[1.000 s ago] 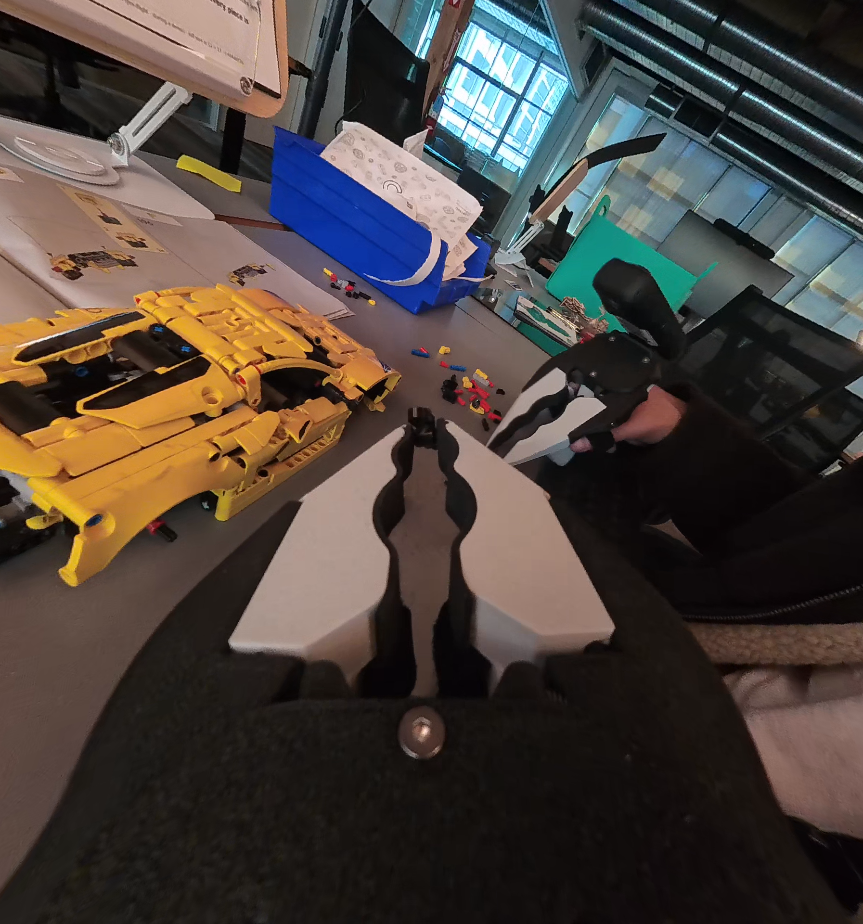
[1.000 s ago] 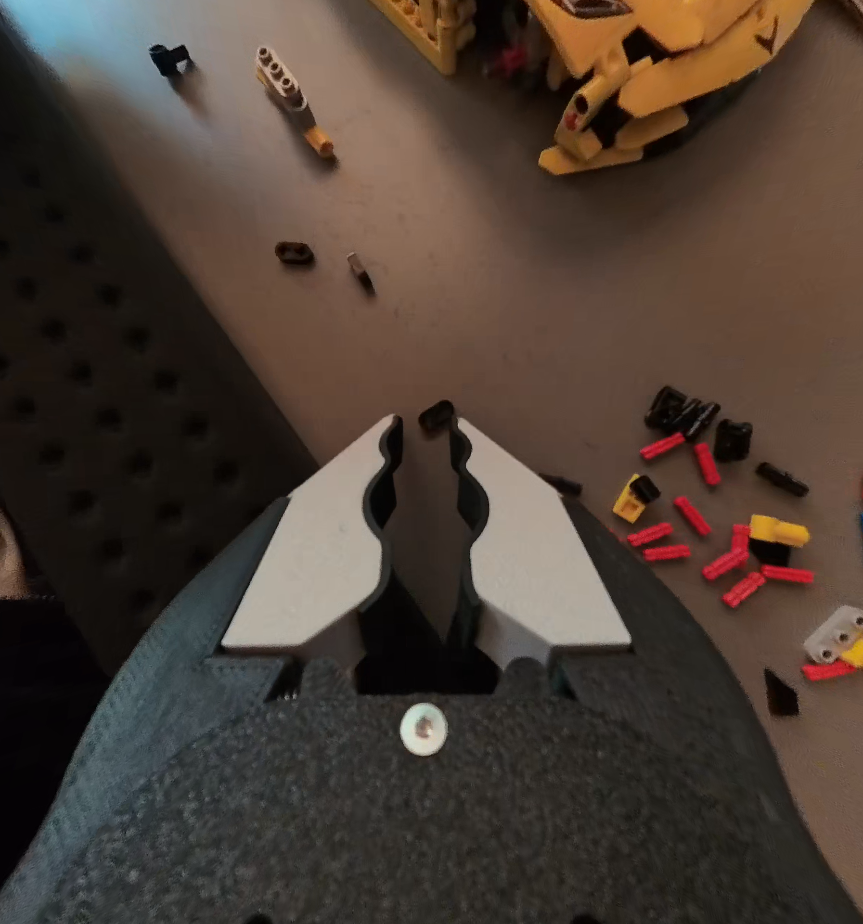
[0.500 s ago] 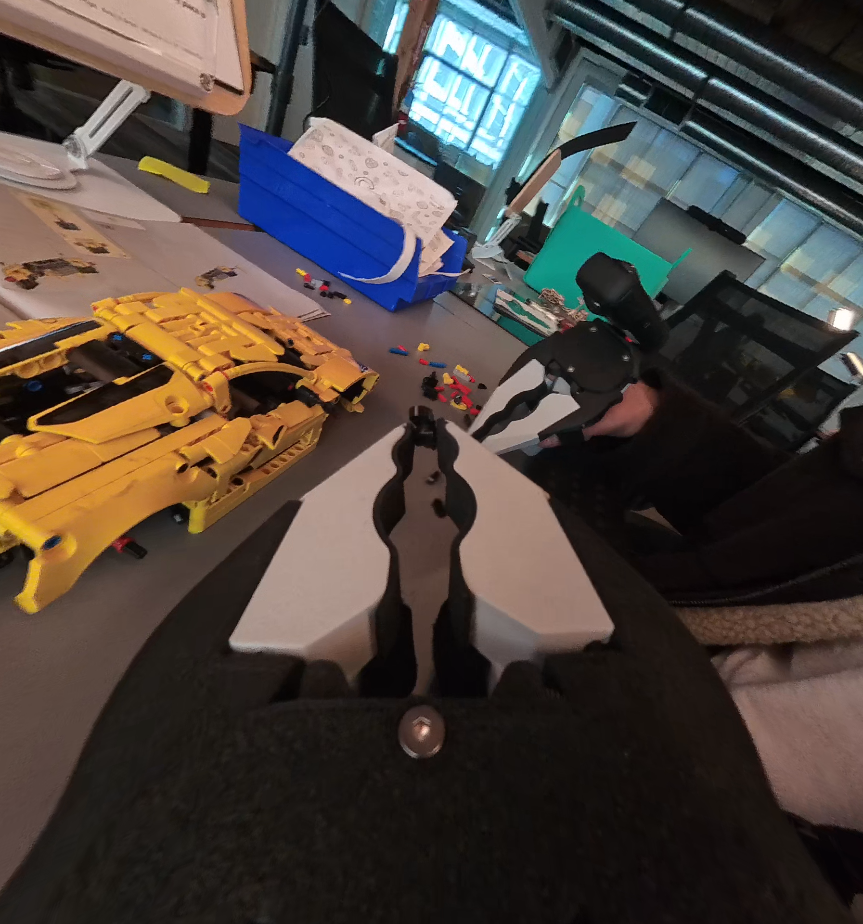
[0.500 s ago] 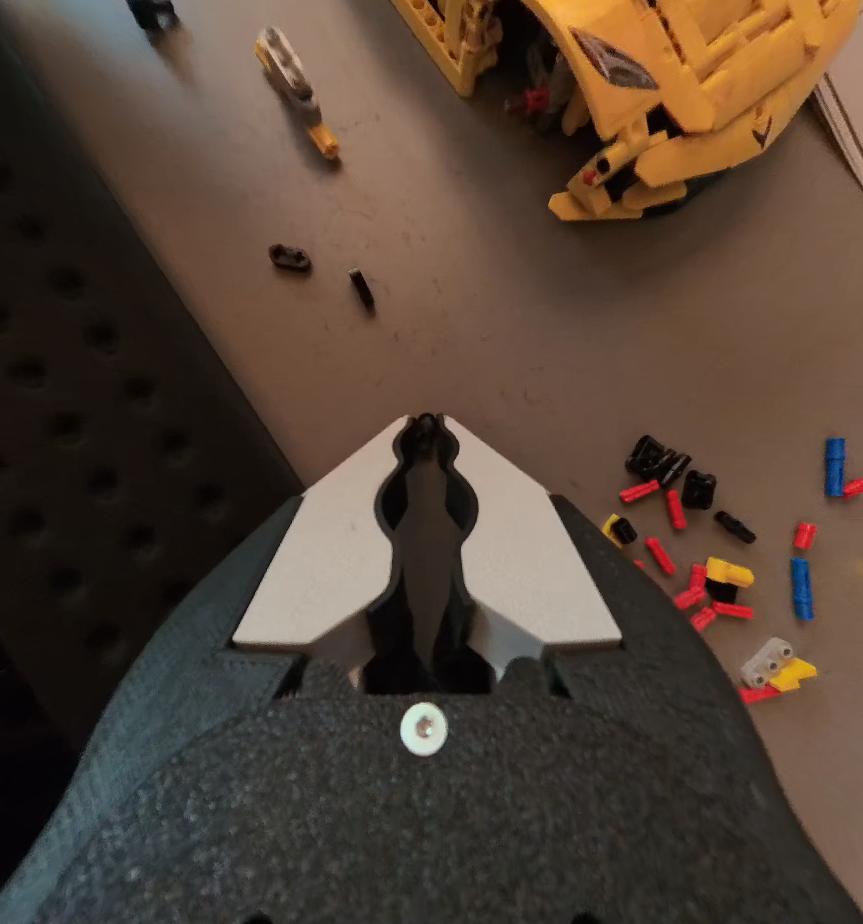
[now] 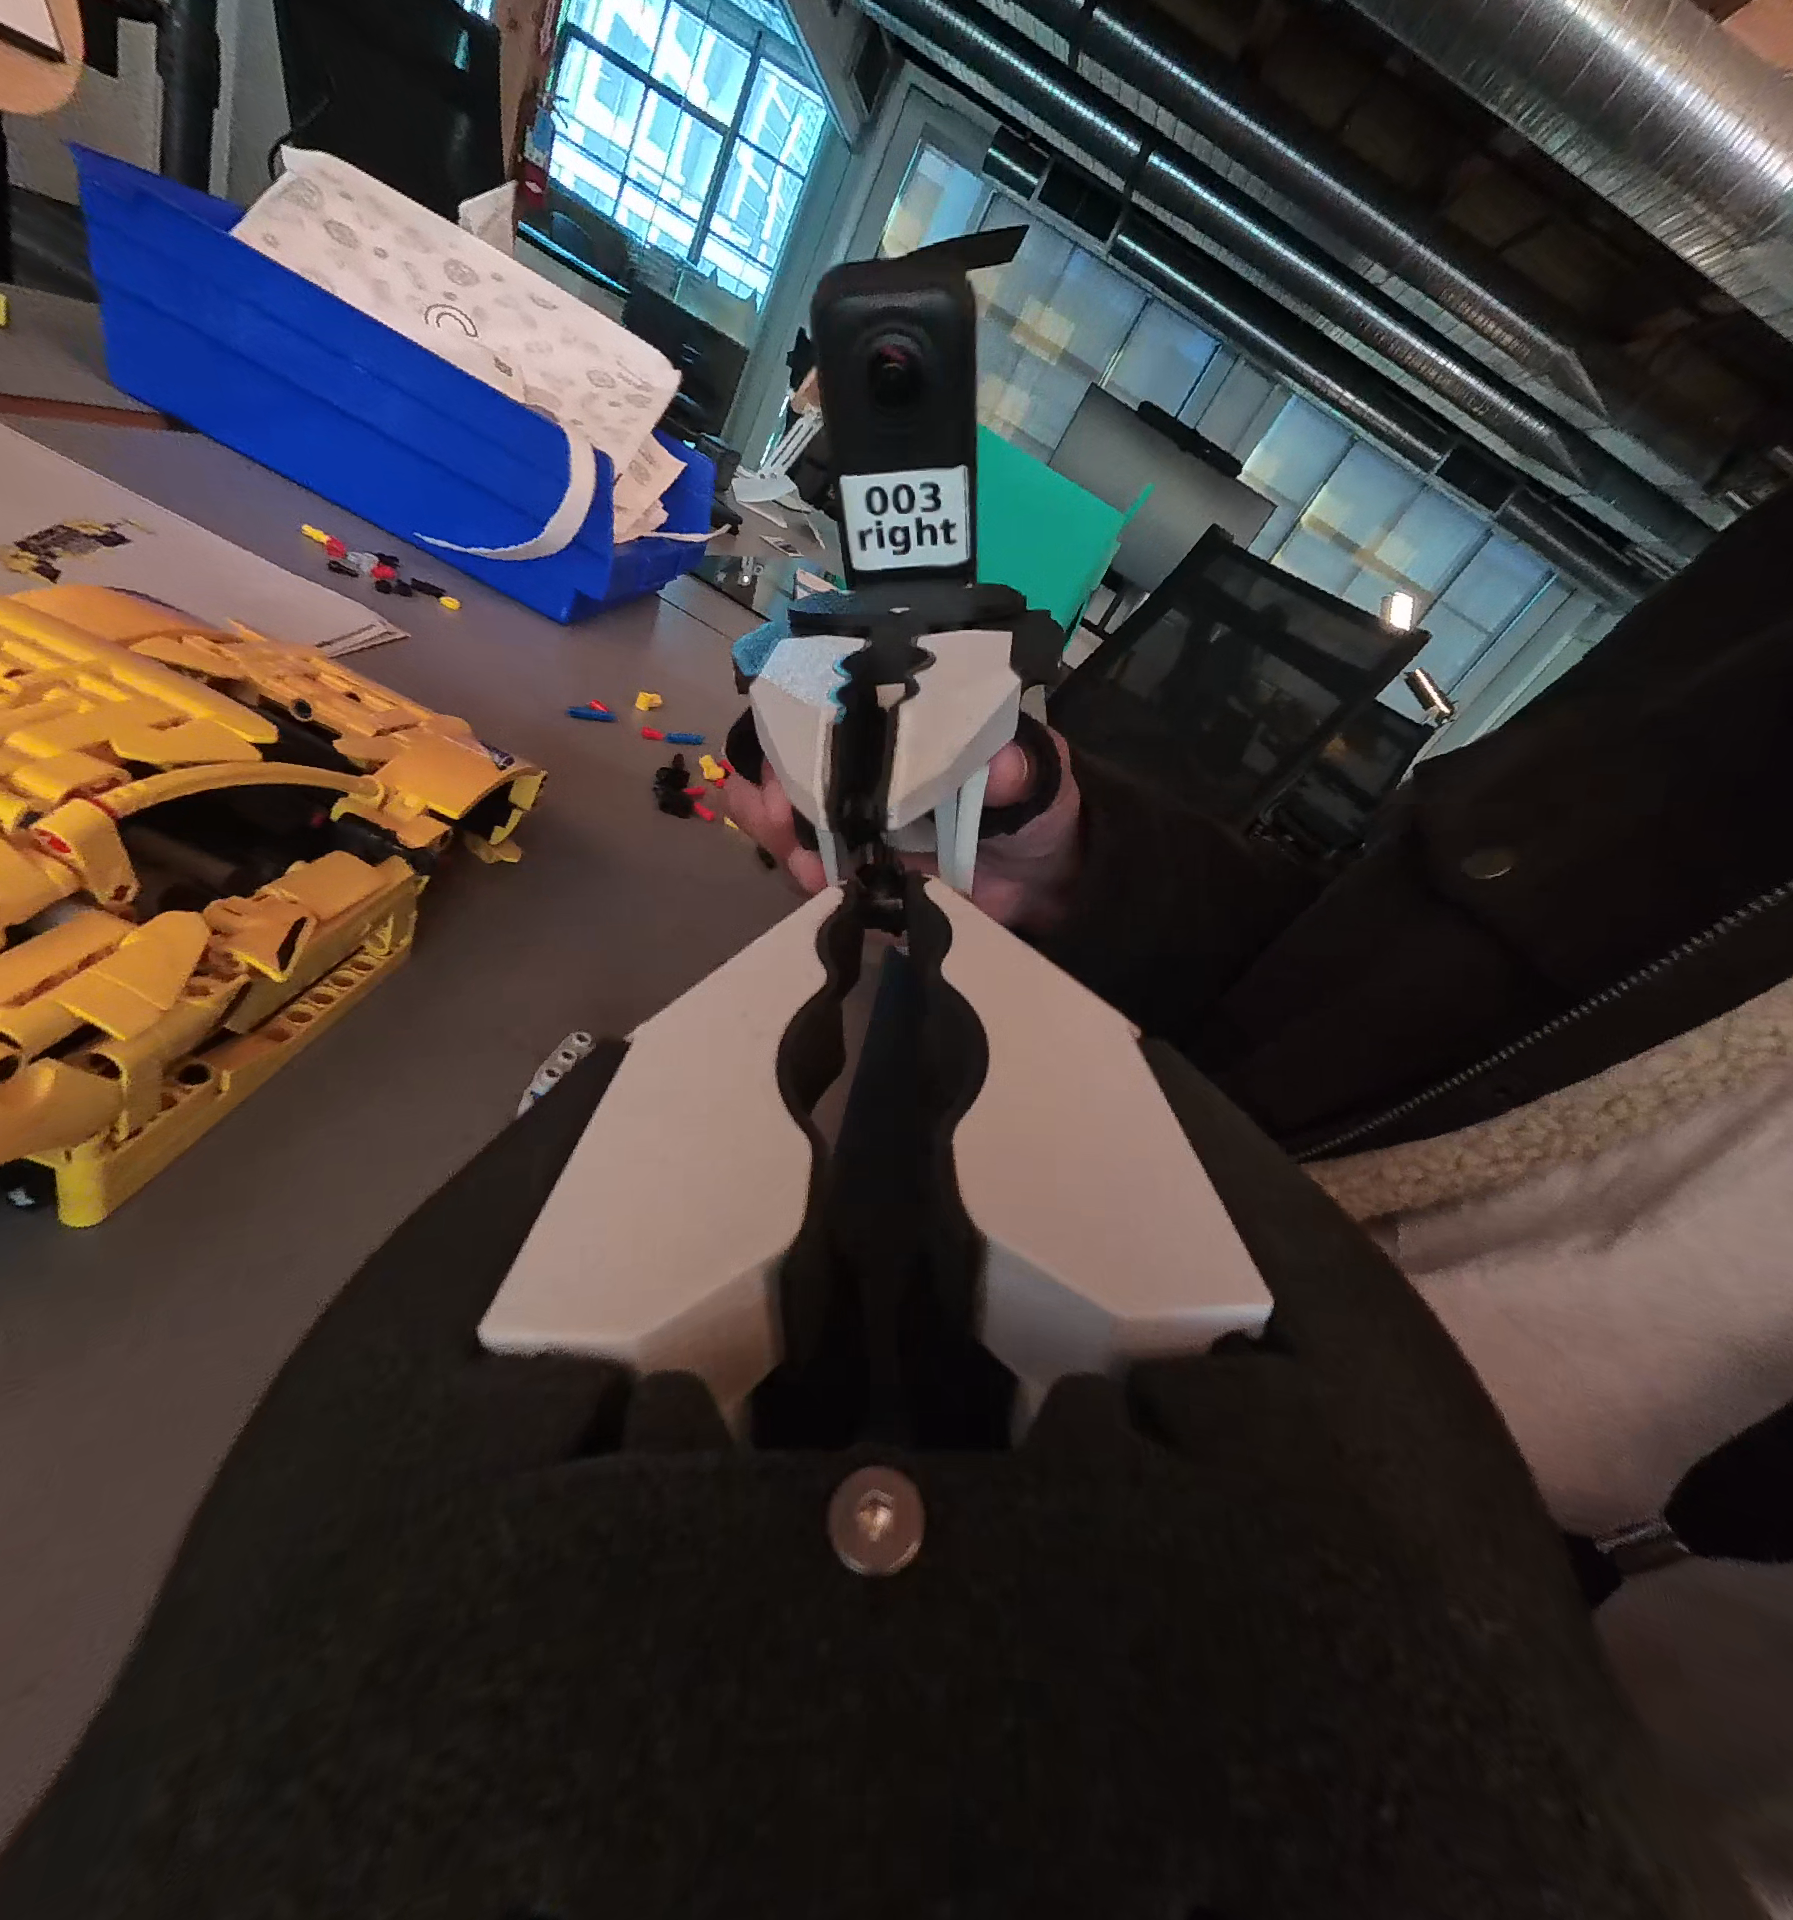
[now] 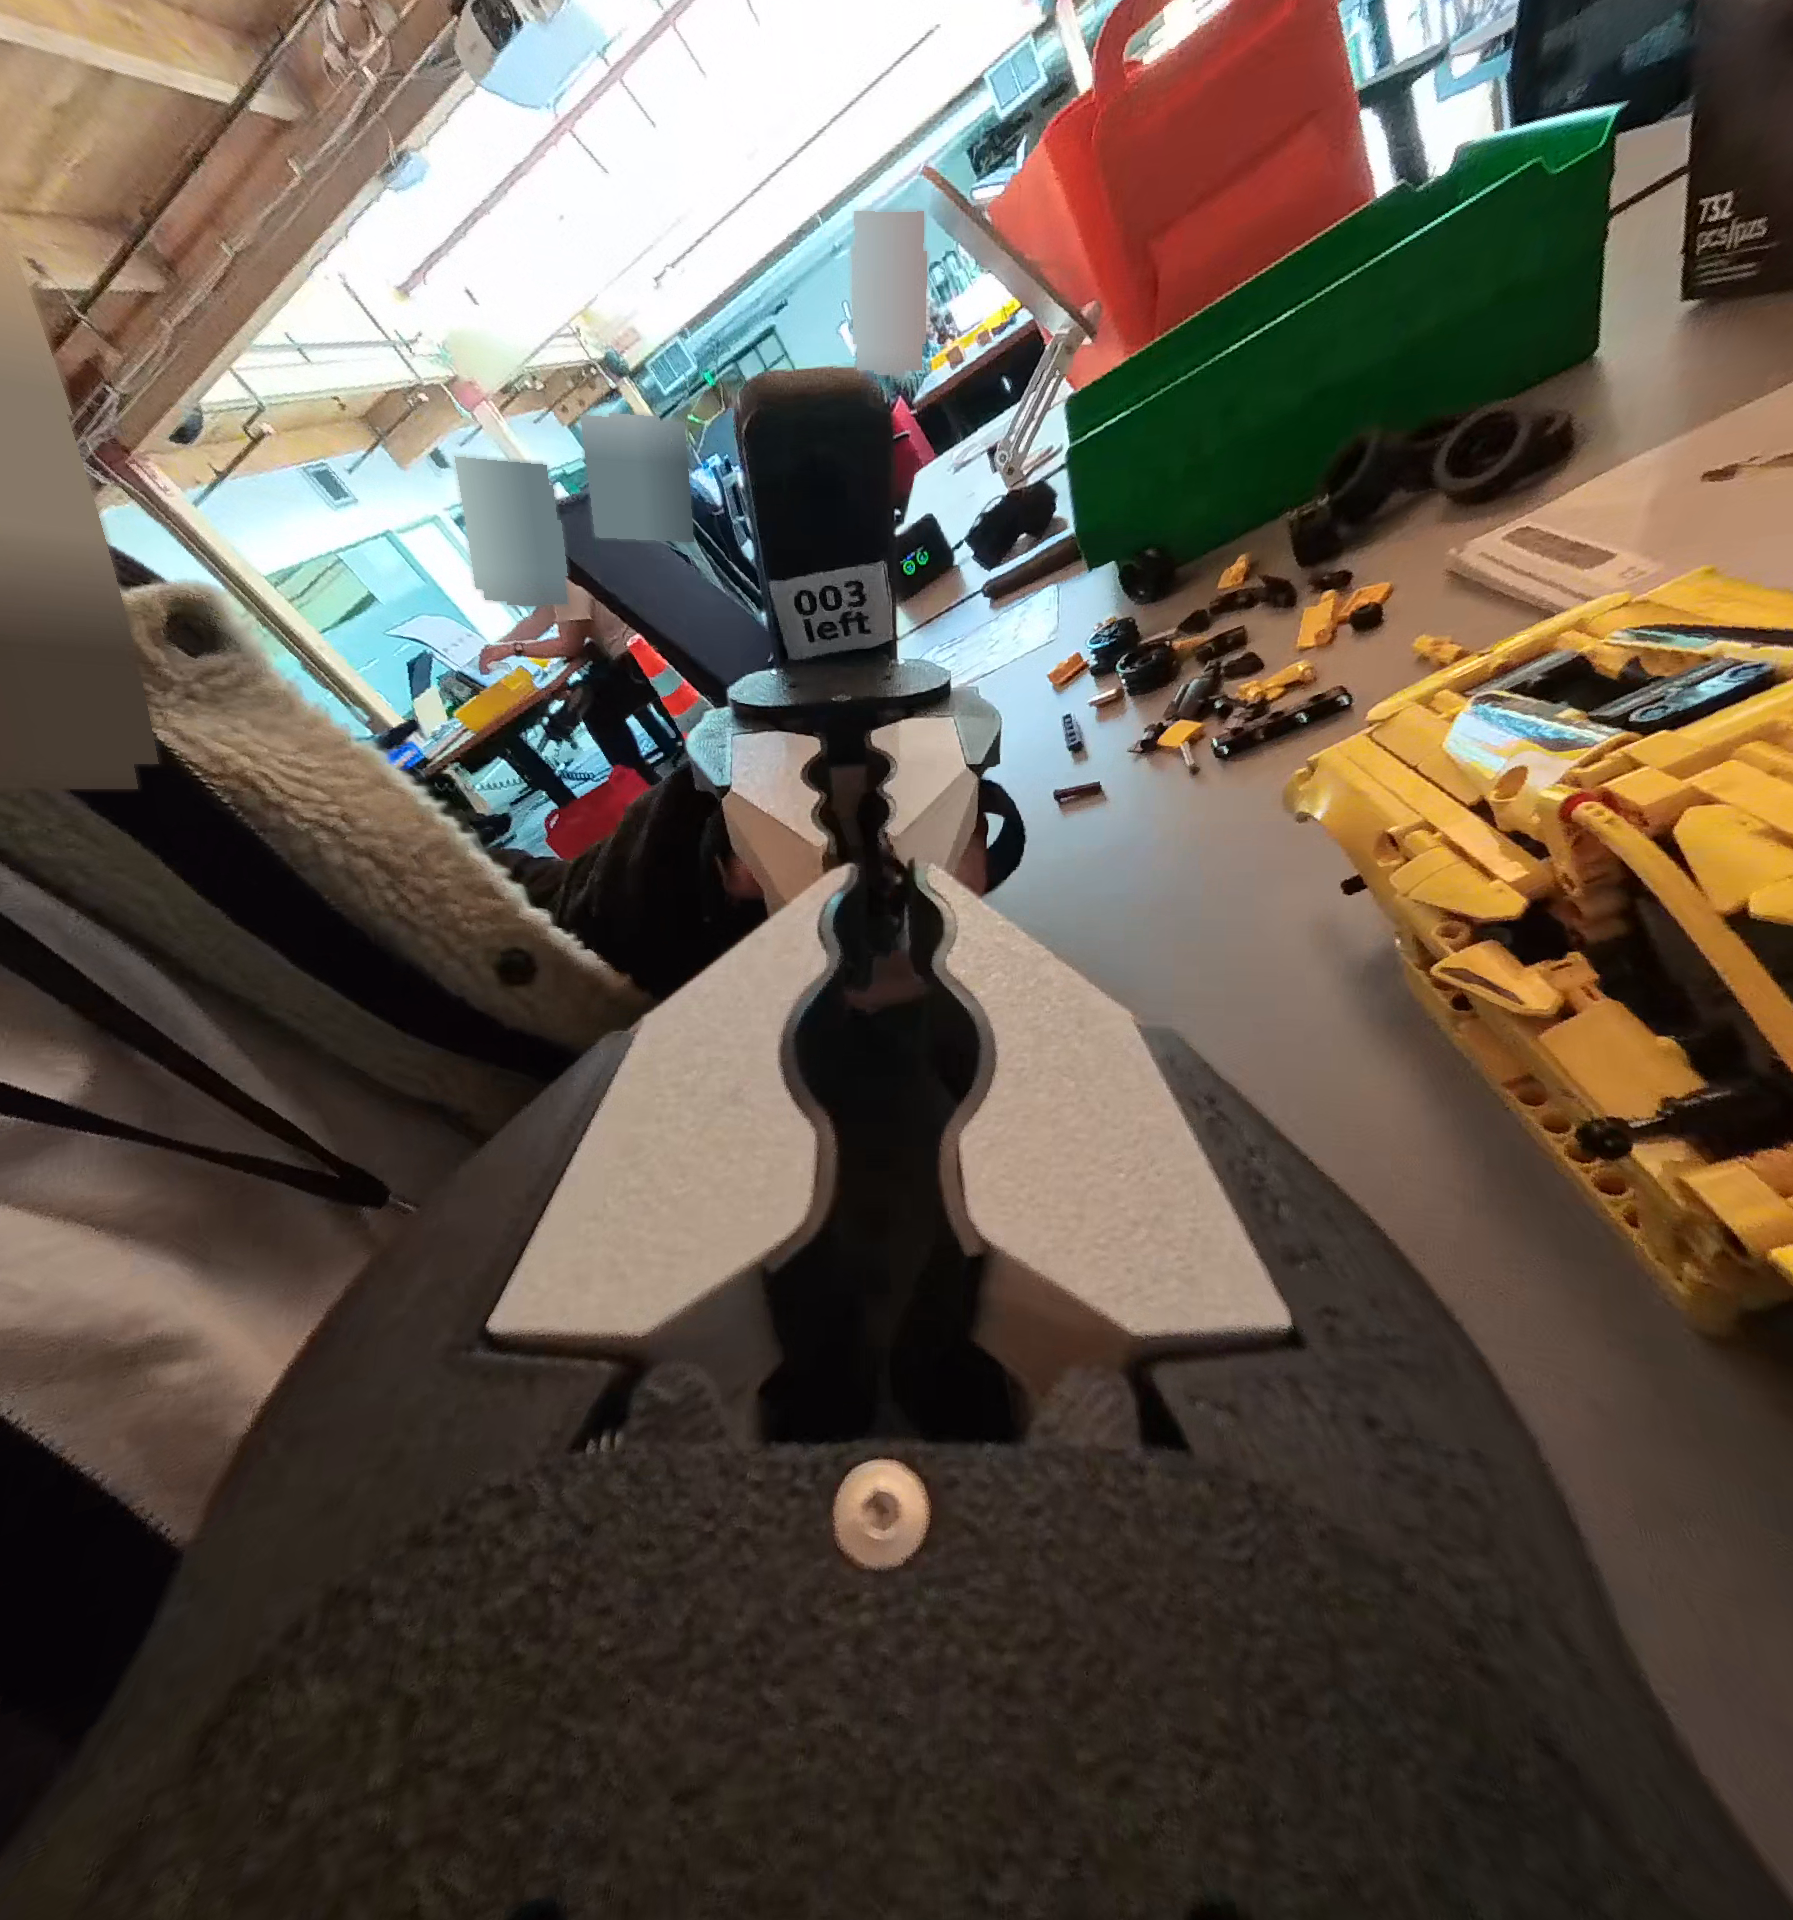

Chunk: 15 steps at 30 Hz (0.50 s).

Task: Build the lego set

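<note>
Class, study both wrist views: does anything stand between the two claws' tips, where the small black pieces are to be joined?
Nothing visible does. The left claw and right claw face each other tip to tip above the table, each shut on a small black piece. The yellow car lies aside.

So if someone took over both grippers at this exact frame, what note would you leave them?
Left gripper: shut on a small black piece, held up off the table.
Right gripper: shut on another small black part, raised tip to tip against the left one; whether the two parts have mated is too small to tell.
Yellow car: on the grey table, body largely built, untouched right now.
Spare parts: red, blue, yellow and black bits beyond the car's nose; wheels and black and yellow pieces by the green bin.
Left to do: join the two held parts, fit them to the car, then use the remaining loose pieces.
</note>
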### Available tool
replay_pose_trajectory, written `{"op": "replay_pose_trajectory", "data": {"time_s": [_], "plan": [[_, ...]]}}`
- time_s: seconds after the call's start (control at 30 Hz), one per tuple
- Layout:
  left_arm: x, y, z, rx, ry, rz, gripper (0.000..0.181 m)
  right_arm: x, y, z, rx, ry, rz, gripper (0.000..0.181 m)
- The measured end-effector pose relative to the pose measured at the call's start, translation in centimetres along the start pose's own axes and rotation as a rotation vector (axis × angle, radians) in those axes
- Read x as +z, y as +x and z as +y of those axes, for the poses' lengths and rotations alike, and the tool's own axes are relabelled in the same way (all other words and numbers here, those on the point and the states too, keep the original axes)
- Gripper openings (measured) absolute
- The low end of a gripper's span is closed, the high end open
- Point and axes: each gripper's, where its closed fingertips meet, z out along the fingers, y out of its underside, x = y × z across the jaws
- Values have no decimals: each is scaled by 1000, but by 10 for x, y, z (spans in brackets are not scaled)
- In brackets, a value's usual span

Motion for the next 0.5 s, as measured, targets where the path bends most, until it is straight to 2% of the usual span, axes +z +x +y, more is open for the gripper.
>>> {"op": "replay_pose_trajectory", "data": {"time_s": [0.5], "plan": [[1, -8, 4, -41, -27, -26, 6, -1, 4, 6, 84, -20, -40, 6]]}}
